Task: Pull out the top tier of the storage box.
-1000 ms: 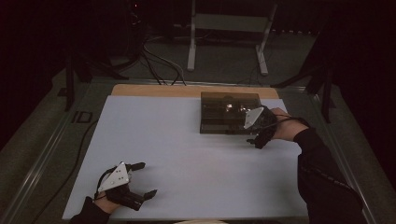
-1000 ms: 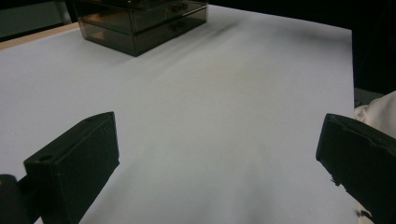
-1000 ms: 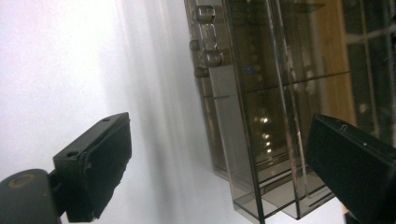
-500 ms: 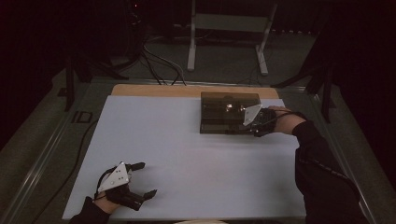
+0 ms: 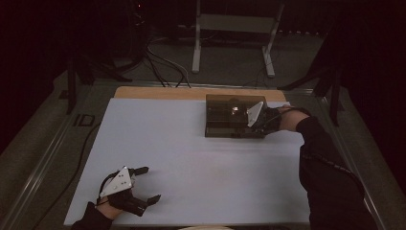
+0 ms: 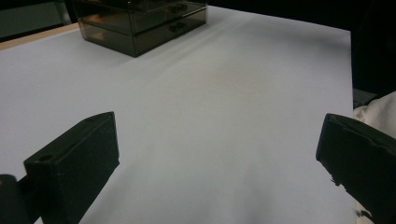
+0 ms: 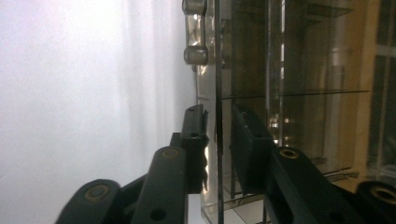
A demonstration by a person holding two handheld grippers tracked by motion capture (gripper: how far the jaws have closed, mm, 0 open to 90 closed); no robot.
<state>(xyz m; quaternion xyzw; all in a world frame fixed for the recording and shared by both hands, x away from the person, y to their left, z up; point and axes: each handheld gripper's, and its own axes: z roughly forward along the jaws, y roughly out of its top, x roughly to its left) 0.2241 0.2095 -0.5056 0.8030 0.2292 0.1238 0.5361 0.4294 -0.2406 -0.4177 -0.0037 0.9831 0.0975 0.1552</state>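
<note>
Sitting at the far right of the white table top [image 5: 191,153] is a smoky translucent plastic drawer box [image 5: 230,122], two drawers stacked as seen in the left gripper view [image 6: 140,23], its back close to the wooden strip [image 5: 158,92] along the table's far edge. Right gripper [image 5: 262,125] is at the box's right end, turned on its side; its jaws have just been closing, and the right gripper view shows a thin clear panel of the box [image 7: 217,140] between the two black jaws [image 7: 219,144], one jaw outside, one inside. Can't tell whether the pads press on it yet. Small drawer knobs [image 7: 195,56] visible above the jaws. Left gripper [image 5: 139,184] rests near the table's front left corner, well apart from the box, jaws spread wide with nothing between them, just bare table [image 6: 210,140]. Dark floor, cables [image 5: 163,57] and a metal stand [image 5: 234,38] beyond the table.
</note>
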